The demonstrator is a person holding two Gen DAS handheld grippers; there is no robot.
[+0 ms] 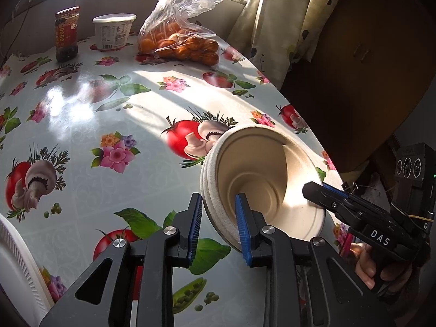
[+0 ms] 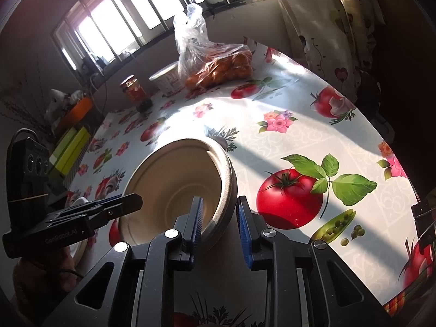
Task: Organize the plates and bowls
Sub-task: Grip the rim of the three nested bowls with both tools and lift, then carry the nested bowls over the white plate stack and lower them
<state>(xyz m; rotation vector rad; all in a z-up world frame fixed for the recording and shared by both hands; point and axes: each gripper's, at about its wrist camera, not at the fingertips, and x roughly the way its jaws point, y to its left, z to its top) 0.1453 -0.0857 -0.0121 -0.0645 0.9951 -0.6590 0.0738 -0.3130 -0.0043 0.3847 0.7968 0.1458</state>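
Gripping the stack of beige bowls (image 1: 261, 179), tilted over the tablecloth (image 1: 81, 95) at five o'clock: left gripper (image 1: 219, 229) clamped on its near rim, right gripper (image 2: 219, 224) clamped opposite. Keeping both squeezes even, avoiding crushing, steering toward the white plate (image 1: 16, 267) at eight o'clock.

Matt, grainy moulded-fibre bowls (image 1: 261, 179) sit on a glossy, smooth vinyl tablecloth (image 1: 114, 125); behind them a crinkled clear plastic bag (image 1: 182, 13), a glass jar (image 1: 66, 34) and a white plastic tub (image 1: 114, 31)
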